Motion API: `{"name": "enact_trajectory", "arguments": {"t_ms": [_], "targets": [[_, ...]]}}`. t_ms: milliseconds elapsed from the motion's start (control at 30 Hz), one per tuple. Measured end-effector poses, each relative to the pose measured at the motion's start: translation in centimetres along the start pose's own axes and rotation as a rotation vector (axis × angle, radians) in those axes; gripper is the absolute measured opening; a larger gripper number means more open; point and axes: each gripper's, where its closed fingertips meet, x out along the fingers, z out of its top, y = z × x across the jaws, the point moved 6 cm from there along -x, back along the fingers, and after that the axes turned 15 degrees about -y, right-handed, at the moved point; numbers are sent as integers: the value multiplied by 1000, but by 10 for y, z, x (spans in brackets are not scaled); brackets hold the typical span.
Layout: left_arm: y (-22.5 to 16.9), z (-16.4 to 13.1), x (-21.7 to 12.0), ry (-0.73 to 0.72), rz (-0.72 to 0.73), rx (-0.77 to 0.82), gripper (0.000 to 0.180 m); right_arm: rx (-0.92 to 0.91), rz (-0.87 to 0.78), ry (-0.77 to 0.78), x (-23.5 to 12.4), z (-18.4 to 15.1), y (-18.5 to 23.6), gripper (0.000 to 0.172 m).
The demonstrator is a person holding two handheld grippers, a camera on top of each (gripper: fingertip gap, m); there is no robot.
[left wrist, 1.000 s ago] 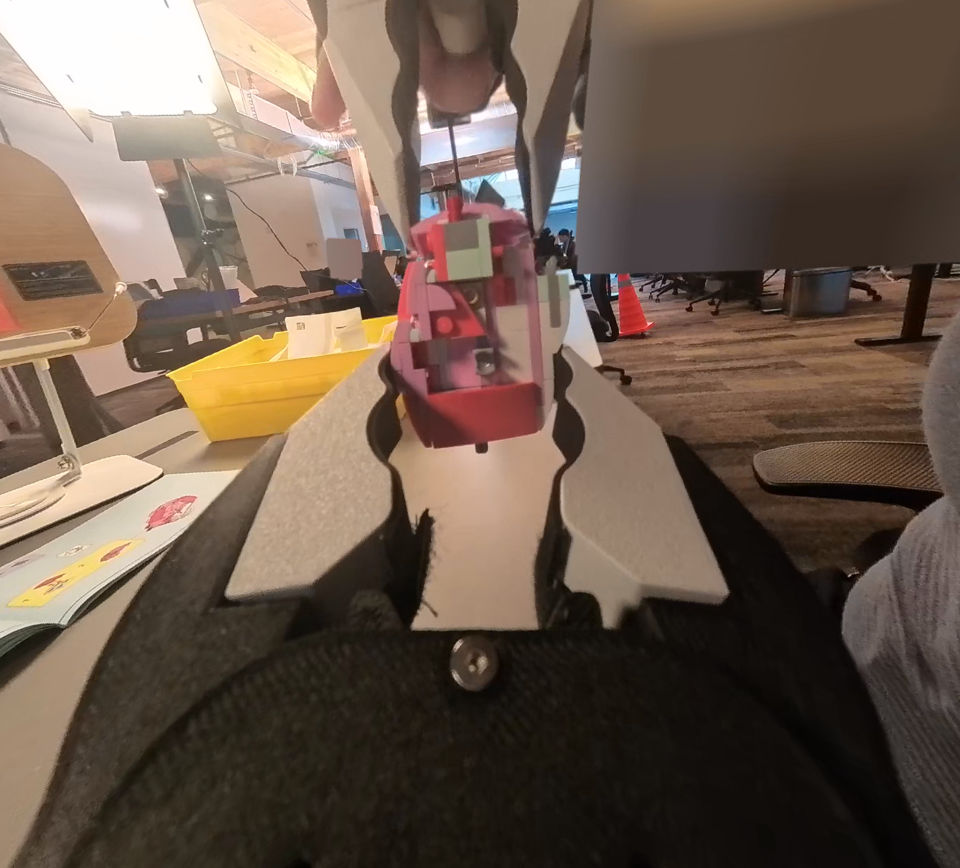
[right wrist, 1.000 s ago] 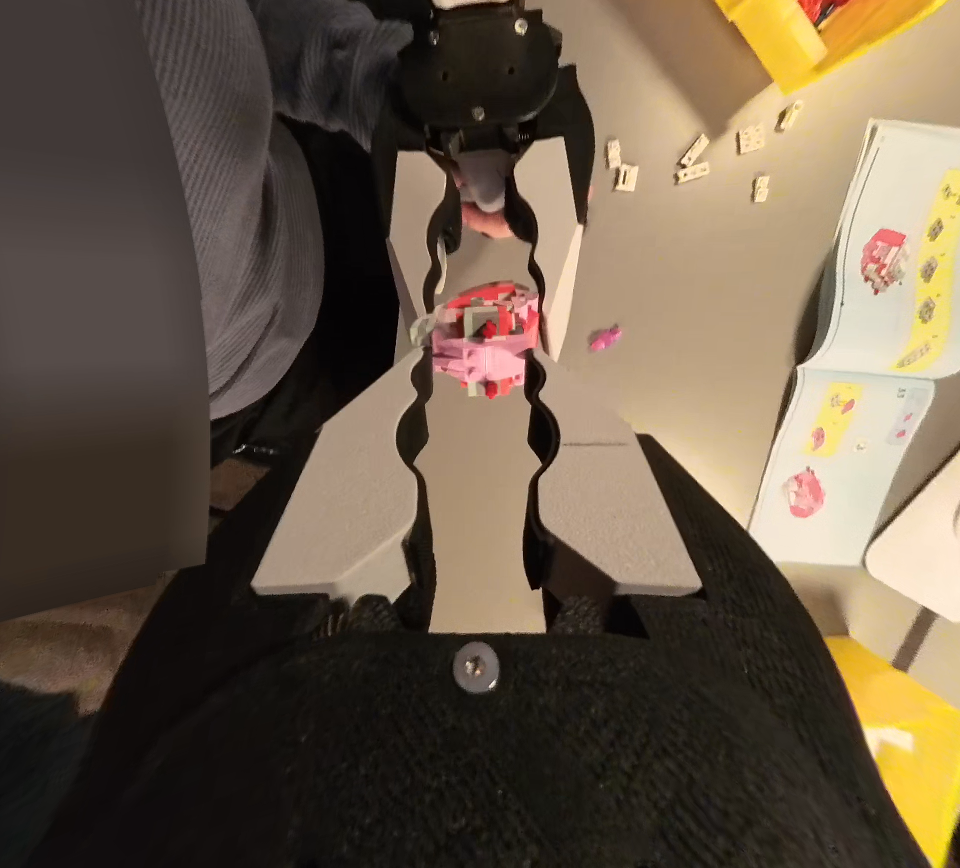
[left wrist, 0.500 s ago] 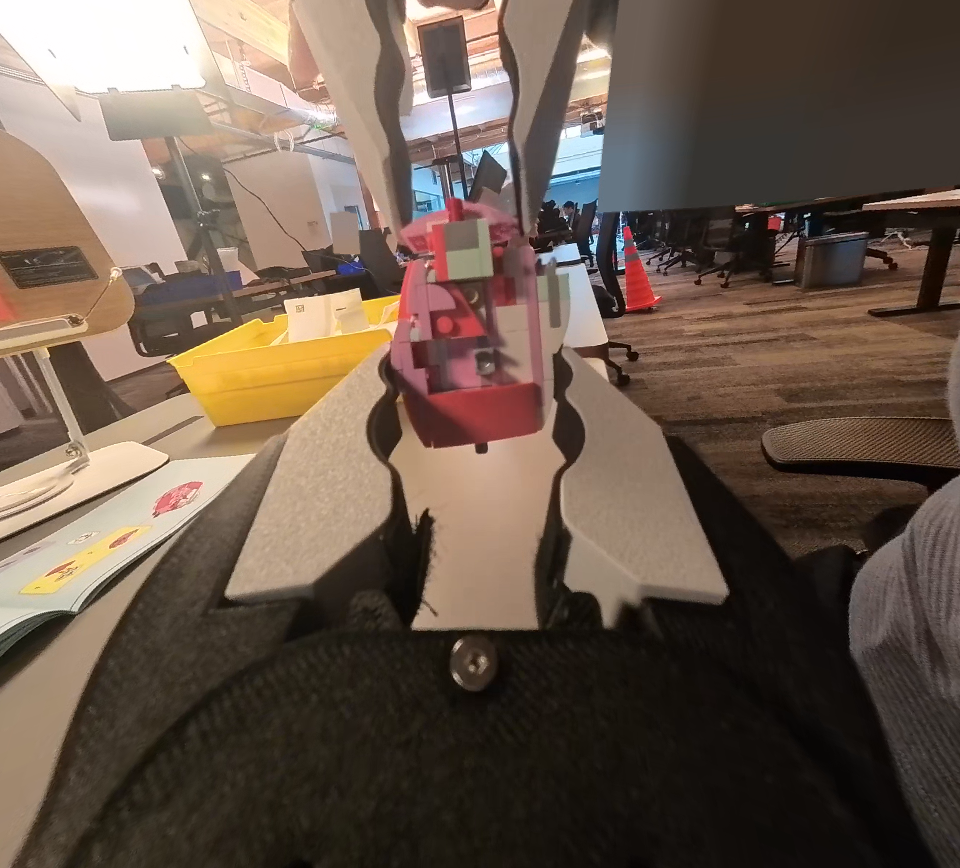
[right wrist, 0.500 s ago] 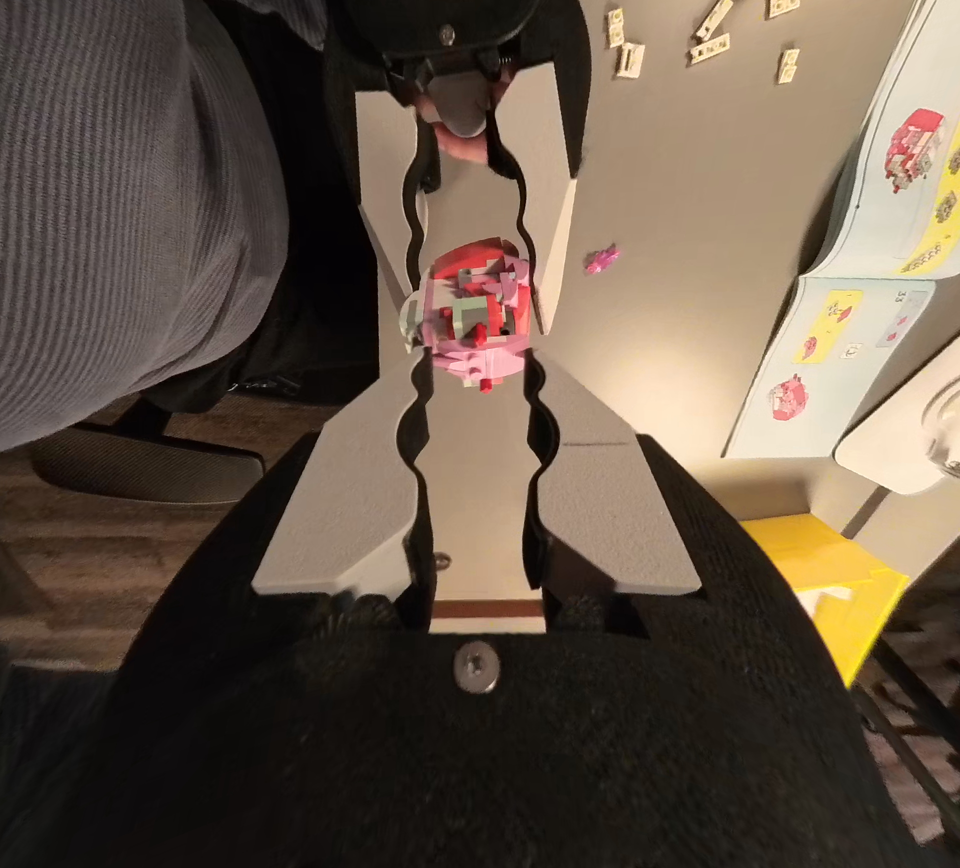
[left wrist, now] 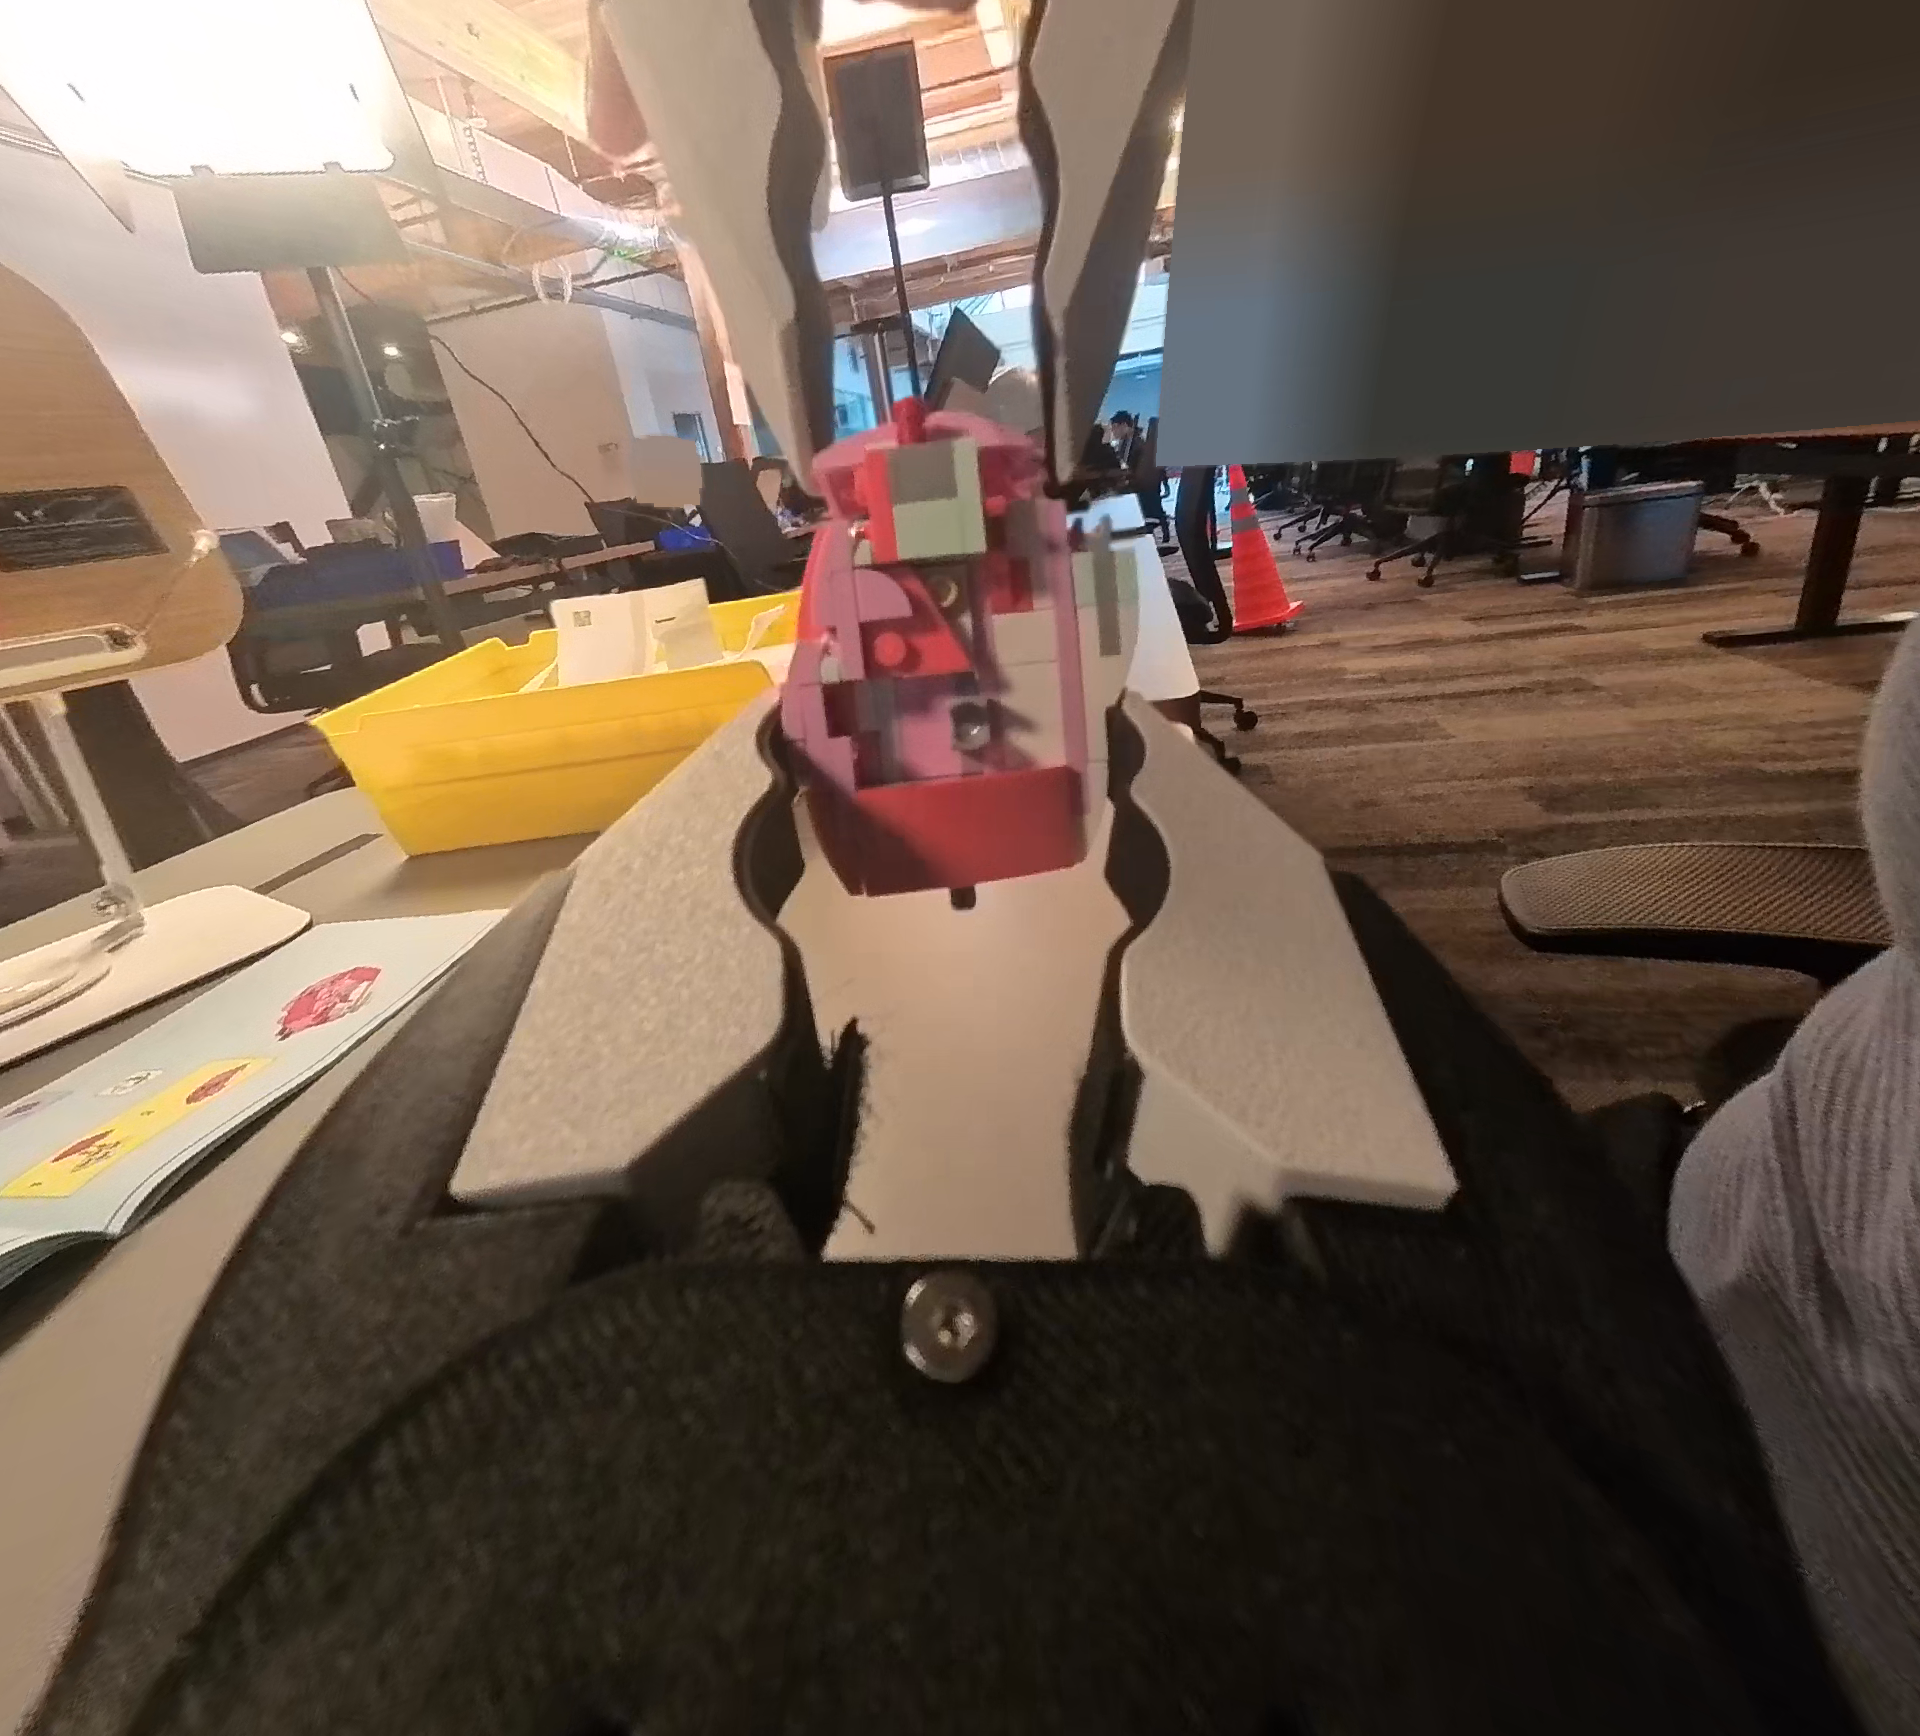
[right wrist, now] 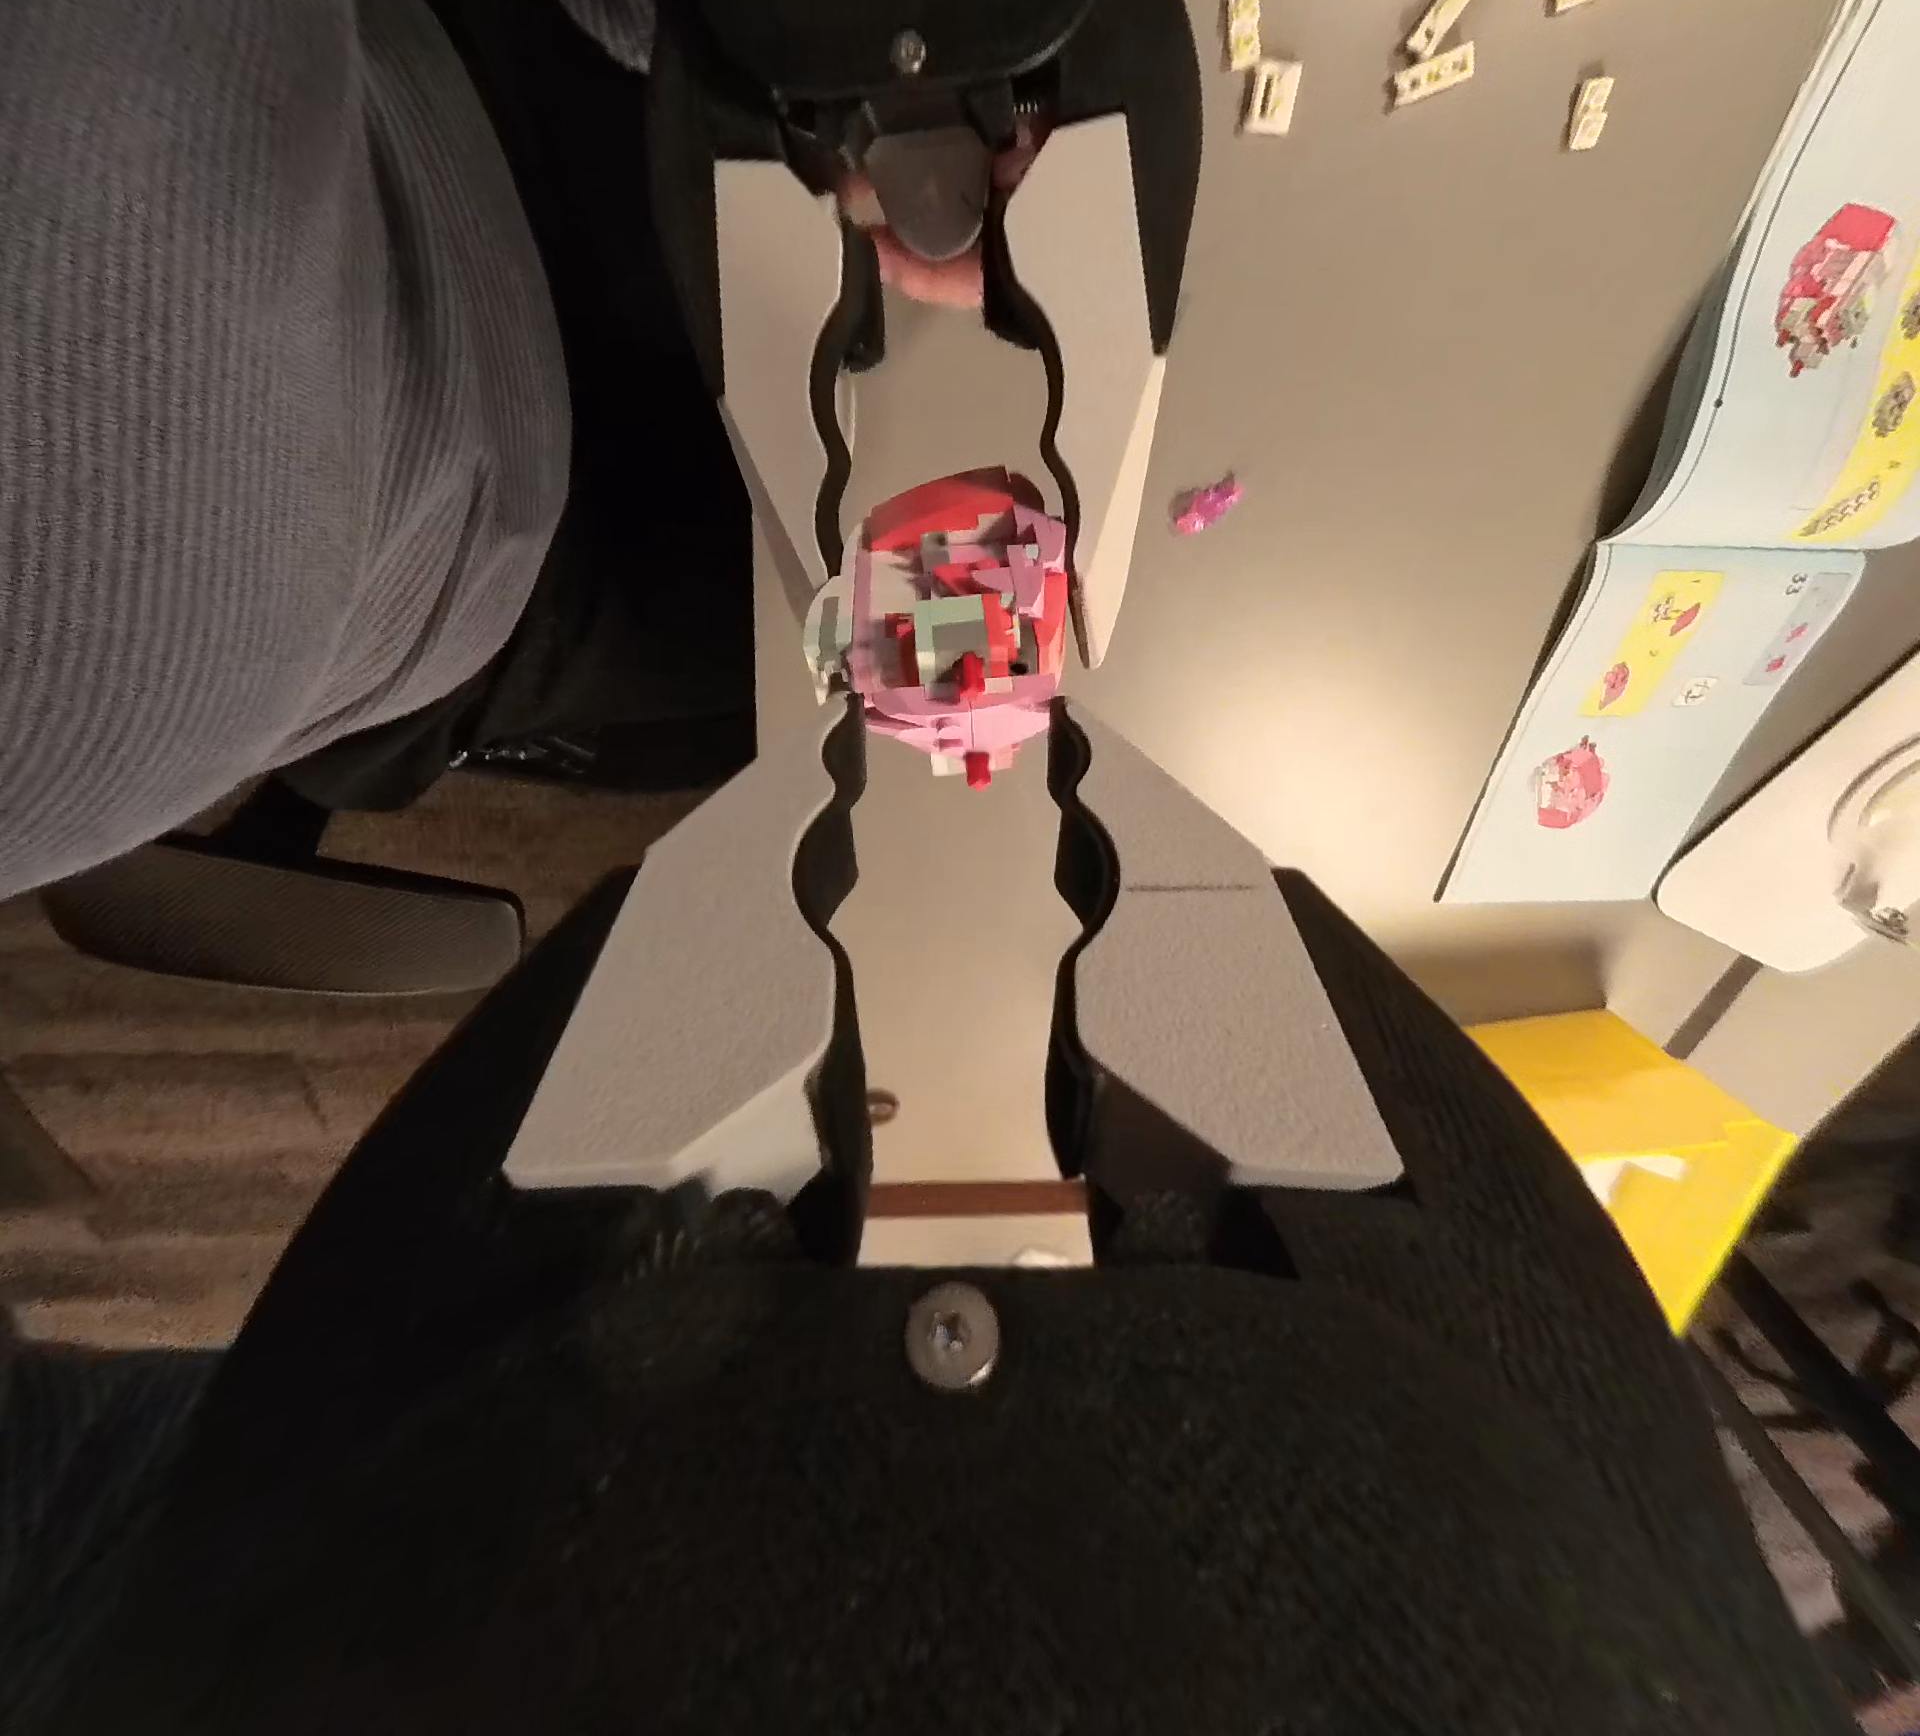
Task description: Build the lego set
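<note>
gripping one pink brick model [left wrist: 940, 678], both claws clench; yellow bin [left wrist: 540, 751] holds papers [left wrist: 634, 637].

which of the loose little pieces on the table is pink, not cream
The lone pink piece, lying on the table just right of the left gripper's finger. The other loose pieces, the cream ones, sit together farther up, near the booklet.

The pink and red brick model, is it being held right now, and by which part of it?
Yes. The brick model is gripped from two ends: the left gripper clamps the flanks of its red-based end, and the right gripper clamps the sides of its pink end.
</note>
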Motion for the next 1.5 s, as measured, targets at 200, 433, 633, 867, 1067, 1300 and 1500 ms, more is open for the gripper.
{"name": "enact_trajectory", "arguments": {"t_ms": [200, 433, 633, 867, 1067, 1300, 1500], "targets": [[0, 11, -3, -98, -18, -54, 57, 15, 14, -139, -6, 4, 1, 36], [0, 19, -6, -167, -40, -90, 57, 23, -44, -331, -12, 3, -2, 52], [-2, 25, -9, -222, -74, -124, 57, 107, 13, -765, -22, 10, 3, 44], [-4, 26, -9, -226, -87, -128, 57, 151, 54, -834, -14, 4, 2, 44], [-5, 26, -8, -224, -92, -131, 57, 136, 71, -770, -5, 4, 2, 38], [-7, 23, -7, -198, -97, -117, 57, 103, 73, -648, -8, 3, 2, 36], [-7, 15, -3, -126, -74, -73, 57, 79, 55, -407, -8, -1, 3, 36]]}}
